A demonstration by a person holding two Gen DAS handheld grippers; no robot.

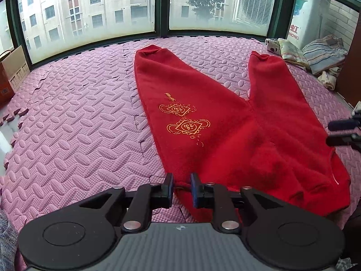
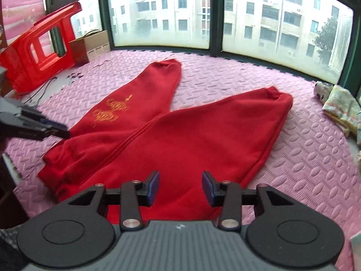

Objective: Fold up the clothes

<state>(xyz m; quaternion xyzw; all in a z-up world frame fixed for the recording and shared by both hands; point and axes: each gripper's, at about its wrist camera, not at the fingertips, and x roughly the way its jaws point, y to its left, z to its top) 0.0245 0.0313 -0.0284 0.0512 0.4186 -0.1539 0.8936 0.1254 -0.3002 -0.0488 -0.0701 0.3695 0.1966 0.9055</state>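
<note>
Red fleece trousers (image 1: pixel 225 122) with a gold embroidered design lie flat on the pink foam mat (image 1: pixel 79 124), legs spread in a V toward the window. My left gripper (image 1: pixel 181 186) is at the waistband's left corner, its jaws a narrow gap apart with red cloth between them, not clamped. My right gripper (image 2: pixel 180 186) is open and hovers over the waistband of the trousers (image 2: pixel 191 135) near their right side, holding nothing. The right gripper also shows at the right edge of the left wrist view (image 1: pixel 345 131); the left gripper shows at the left edge of the right wrist view (image 2: pixel 52 131).
A pile of folded cloths (image 1: pixel 315 54) lies at the far right of the mat. A cardboard box (image 2: pixel 90 45) and a red plastic stool (image 2: pixel 38 52) stand at the far left. Windows run along the far edge of the mat (image 2: pixel 304 169).
</note>
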